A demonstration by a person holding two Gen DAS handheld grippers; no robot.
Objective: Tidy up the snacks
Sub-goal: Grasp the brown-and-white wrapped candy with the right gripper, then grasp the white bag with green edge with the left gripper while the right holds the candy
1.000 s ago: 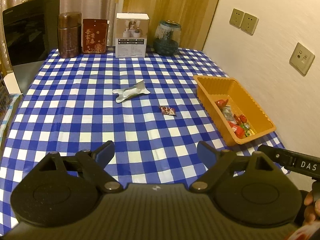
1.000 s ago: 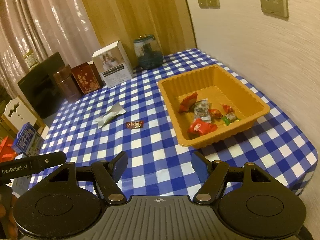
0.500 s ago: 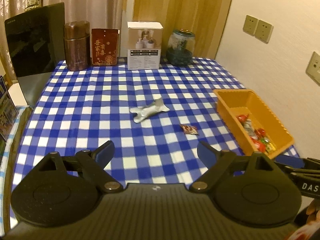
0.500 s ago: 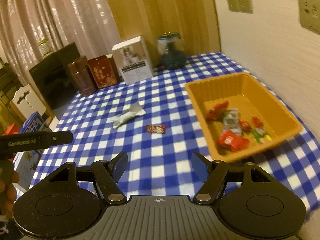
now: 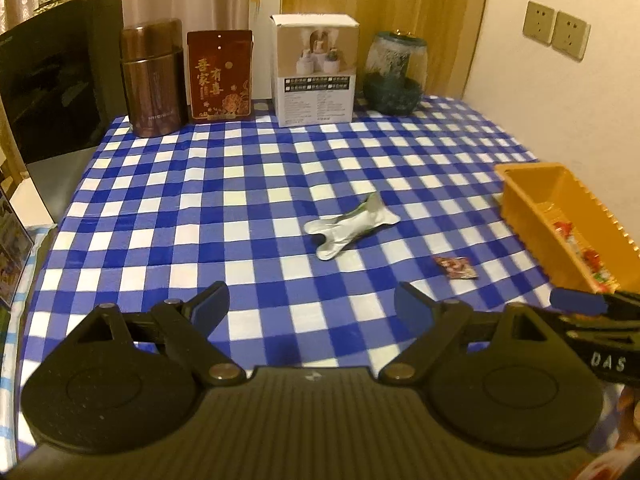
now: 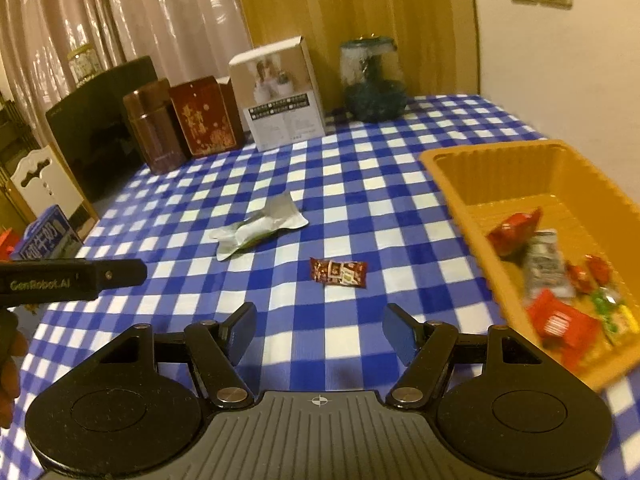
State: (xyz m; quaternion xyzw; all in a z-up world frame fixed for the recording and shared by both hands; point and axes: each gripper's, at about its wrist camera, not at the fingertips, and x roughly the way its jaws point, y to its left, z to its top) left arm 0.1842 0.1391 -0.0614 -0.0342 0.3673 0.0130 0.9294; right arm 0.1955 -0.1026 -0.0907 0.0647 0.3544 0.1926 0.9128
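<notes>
The checkered counter (image 6: 360, 184) lay mostly bare. Both the left gripper (image 5: 312, 304) and right gripper (image 6: 319, 330) had jaws open, empty; ahead lay a brown snack packet (image 6: 338, 273), then a silver wrapper (image 6: 260, 226). The orange bin (image 6: 452, 184) sat probably near the counter's right edge.

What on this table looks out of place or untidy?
Two snacks lie loose on the checked cloth, outside the orange tray: a crumpled silver-white wrapper near the middle, and a small red packet between it and the tray. The other snacks are already in the tray.
</notes>
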